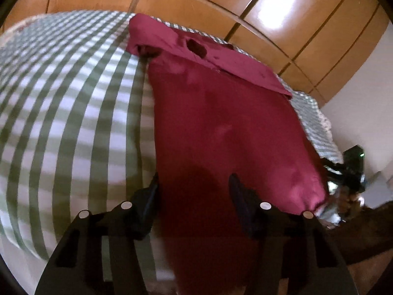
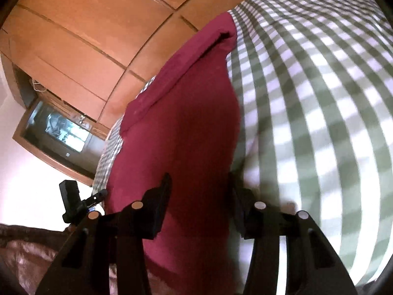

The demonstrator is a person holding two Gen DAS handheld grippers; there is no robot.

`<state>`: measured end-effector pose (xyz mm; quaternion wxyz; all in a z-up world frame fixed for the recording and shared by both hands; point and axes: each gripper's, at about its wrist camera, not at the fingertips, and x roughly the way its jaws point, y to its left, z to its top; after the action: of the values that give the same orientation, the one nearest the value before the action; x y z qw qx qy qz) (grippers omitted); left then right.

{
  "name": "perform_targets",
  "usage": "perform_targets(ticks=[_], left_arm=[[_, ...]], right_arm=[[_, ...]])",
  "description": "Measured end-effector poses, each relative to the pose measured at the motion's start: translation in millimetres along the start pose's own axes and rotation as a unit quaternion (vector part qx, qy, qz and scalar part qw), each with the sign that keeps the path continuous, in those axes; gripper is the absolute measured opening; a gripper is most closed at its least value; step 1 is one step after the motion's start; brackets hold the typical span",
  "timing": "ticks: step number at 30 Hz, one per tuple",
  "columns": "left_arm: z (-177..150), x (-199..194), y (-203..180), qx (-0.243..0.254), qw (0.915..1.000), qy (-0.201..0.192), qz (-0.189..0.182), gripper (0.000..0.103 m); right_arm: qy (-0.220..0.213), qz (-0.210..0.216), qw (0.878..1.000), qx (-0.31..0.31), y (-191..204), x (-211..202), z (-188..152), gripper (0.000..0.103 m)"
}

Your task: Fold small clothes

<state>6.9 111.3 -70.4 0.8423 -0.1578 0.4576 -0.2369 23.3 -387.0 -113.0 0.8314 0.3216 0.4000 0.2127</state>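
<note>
A maroon shirt (image 1: 221,123) lies spread on a green-and-white checked bedsheet (image 1: 61,110); its collar end is folded over at the far side. My left gripper (image 1: 194,184) hangs open over the shirt's near left edge, its jaws wide apart and holding nothing. The shirt also shows in the right wrist view (image 2: 184,127), with the bedsheet (image 2: 319,98) to its right. My right gripper (image 2: 200,184) is open over the shirt's near right edge, empty. The other gripper (image 2: 73,199) shows at the left of that view.
Wooden wardrobe doors (image 1: 221,0) stand behind the bed. A dark screen in a wooden frame (image 2: 59,132) sits at the left. A brown quilted cover (image 2: 22,253) lies at the near bed edge. A pale wall (image 1: 363,113) is at the right.
</note>
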Motion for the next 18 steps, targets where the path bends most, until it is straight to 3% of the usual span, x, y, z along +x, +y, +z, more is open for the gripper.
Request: perform_targets(ticks=[10,11,12,13,15,18], left_arm=[[-25.6,-3.6,2.4,-0.040,0.9925,0.052,-0.103,0.054],[-24.7,-1.2,1.0,-0.044,0.9914,0.057,-0.109,0.054],[-25.0,0.1,-0.9,-0.044,0.9909,0.061,-0.112,0.054],[-24.8,0.9,-3.0,-0.042,0.9913,0.062,-0.108,0.039],[-22.7,6.7,-8.1,-0.037,0.9917,0.075,-0.097,0.010],[-22.9,1.0,-9.7,-0.038,0.9921,0.066,-0.100,0.007]], right_arm=[[0.033,0.026,0.999,-0.006,13.5,7.7,-21.4,0.044],[0.036,0.021,0.999,-0.014,17.2,9.6,-21.7,0.043],[0.038,0.014,0.999,-0.021,20.0,12.8,-21.6,0.032],[0.043,0.004,0.999,-0.030,23.2,16.7,-20.8,0.015],[0.040,0.006,0.999,-0.035,25.2,16.3,-20.5,0.012],[0.025,0.028,0.999,-0.032,29.6,12.2,-15.6,0.011]])
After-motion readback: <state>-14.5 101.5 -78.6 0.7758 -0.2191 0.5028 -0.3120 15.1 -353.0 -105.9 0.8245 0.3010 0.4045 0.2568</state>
